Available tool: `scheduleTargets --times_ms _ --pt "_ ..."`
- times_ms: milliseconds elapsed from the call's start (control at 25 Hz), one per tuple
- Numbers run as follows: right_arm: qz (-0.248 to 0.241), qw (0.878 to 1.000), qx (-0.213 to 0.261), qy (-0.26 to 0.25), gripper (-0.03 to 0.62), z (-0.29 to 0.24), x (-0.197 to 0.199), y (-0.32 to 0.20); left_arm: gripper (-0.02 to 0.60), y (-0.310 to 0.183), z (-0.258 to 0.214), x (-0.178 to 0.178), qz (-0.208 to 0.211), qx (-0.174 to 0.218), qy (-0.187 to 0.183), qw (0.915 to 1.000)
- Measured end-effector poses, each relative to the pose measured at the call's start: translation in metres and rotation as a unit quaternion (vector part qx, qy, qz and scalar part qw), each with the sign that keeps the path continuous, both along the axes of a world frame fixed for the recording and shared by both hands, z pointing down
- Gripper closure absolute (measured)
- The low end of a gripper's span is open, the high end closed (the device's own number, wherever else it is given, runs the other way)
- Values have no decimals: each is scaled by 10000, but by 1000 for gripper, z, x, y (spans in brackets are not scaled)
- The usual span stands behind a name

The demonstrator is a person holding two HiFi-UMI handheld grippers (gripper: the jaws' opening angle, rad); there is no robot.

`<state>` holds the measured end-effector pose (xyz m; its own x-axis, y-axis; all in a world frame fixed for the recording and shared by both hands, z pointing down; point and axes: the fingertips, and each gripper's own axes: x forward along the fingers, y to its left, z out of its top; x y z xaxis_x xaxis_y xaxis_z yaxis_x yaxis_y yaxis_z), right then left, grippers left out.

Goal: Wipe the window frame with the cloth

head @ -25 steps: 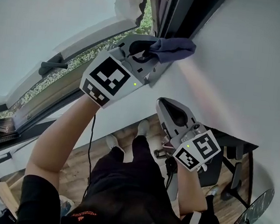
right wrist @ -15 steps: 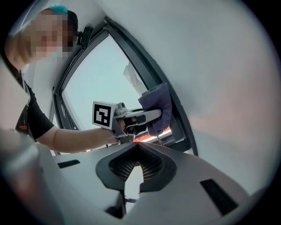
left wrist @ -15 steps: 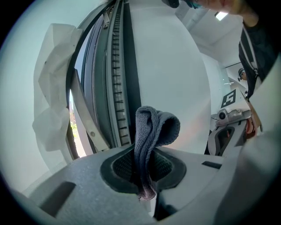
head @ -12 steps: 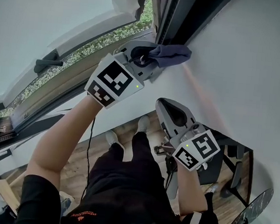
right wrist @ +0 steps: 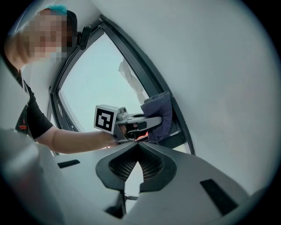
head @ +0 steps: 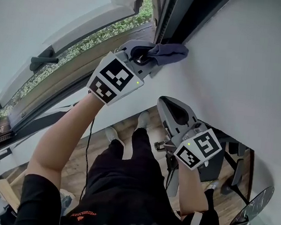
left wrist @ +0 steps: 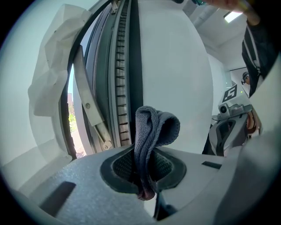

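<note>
Head view: left tongs [head: 142,57] held the grey cloth [head: 169,52] at the dark window frame [head: 172,13].
Only the left gripper view showed the frame's ribbed track running clear above the cloth, with the jaws clamped on its fold. Right tongs [head: 173,112], closed and empty, hung lower beside the white wall [head: 244,70].

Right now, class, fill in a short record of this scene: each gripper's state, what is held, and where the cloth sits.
Left gripper: shut on the grey-blue cloth
Right gripper: shut, empty, held lower and apart from the frame
Cloth position: against the dark window frame, next to the white wall
Window sash: swung open
</note>
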<state>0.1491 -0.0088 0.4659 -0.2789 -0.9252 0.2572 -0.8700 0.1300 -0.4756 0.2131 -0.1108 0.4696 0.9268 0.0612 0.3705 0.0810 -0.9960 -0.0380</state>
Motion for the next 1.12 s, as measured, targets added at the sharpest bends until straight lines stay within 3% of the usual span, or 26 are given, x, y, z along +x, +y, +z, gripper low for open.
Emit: scheduleTargets --times_ms 720,920,1120 --pt "1 10000 26 35 594 -5 -2 0 523 -1 22 0 -112 -239 -394 9989" --pt "-10 9999 113 83 594 -16 -4 -2 522 -4 -6 -7 -171 -291 -116 9994" --pt "-19 9994 285 173 594 -35 -6 -9 522 -5 -72 -16 -121 -133 423 9989"
